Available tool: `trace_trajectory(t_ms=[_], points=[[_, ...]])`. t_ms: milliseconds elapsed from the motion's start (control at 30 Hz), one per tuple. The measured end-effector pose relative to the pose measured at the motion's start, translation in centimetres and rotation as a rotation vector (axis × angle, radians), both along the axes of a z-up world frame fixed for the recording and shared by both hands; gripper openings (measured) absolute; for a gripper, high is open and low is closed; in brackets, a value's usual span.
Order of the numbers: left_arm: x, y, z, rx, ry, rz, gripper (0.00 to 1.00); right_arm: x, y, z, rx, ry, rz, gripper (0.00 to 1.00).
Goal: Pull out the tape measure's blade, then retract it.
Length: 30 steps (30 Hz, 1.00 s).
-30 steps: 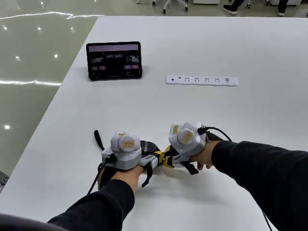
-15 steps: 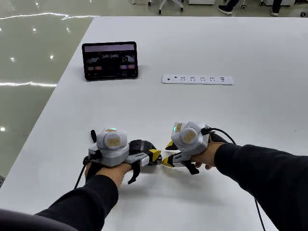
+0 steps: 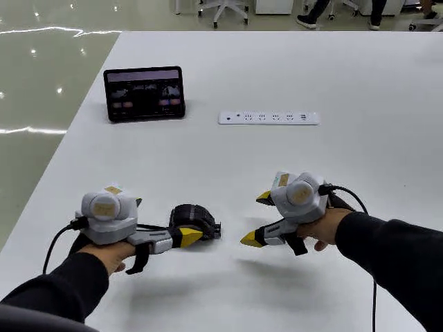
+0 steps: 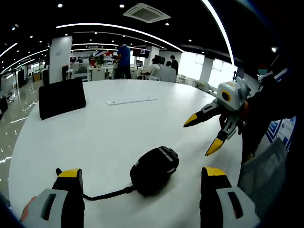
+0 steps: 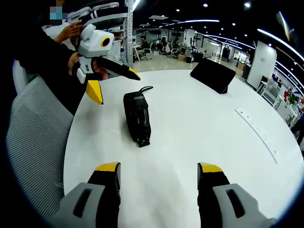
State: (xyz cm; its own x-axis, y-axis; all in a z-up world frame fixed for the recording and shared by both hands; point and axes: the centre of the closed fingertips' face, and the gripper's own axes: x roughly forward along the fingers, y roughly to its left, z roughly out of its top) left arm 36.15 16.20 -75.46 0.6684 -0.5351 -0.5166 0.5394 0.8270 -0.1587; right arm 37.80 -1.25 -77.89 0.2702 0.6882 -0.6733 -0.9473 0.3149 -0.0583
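**Change over the last second.** The left gripper [image 3: 190, 232] and right gripper [image 3: 257, 220] had their yellow fingertips meeting at the tape measure [image 3: 192, 217] one second ago. They have since drawn apart: a slight gap half a second ago, a broad stretch of bare table [image 3: 228, 159] between them now. The right gripper has backed off, so the tape measure now lies well ahead of its spread fingertips [image 5: 108, 167]. The left gripper has also pulled back. Its body no longer crowds the case, and only its parted fingertips [image 4: 71, 173] flank it.
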Motion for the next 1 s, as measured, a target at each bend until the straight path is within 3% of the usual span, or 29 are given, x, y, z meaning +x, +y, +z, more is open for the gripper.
trace_trajectory(t_ms=[267, 500, 667, 900, 1000], points=[[-1.3, 2.9, 1.4, 0.005, -0.021, 0.007, 1.00, -1.0, -4.5, 1.6, 0.027, -0.036, -0.078, 0.71], [-3.1, 3.7, 2.0, 0.007, -0.031, -0.014, 1.00, -2.8, -8.1, 3.0, 0.050, -0.060, -0.130, 0.75], [-3.6, 4.4, 2.6, 0.019, -0.051, -0.017, 1.00, -4.0, -10.8, 3.7, 0.075, -0.063, -0.189, 0.81], [-4.6, 5.3, 3.1, 0.021, -0.056, -0.017, 1.00, -5.6, -14.3, 4.0, 0.097, -0.065, -0.266, 0.90], [-5.1, 5.5, 3.7, 0.008, -0.075, -0.028, 1.00, -6.5, -16.0, 3.8, 0.088, -0.066, -0.291, 0.92]])
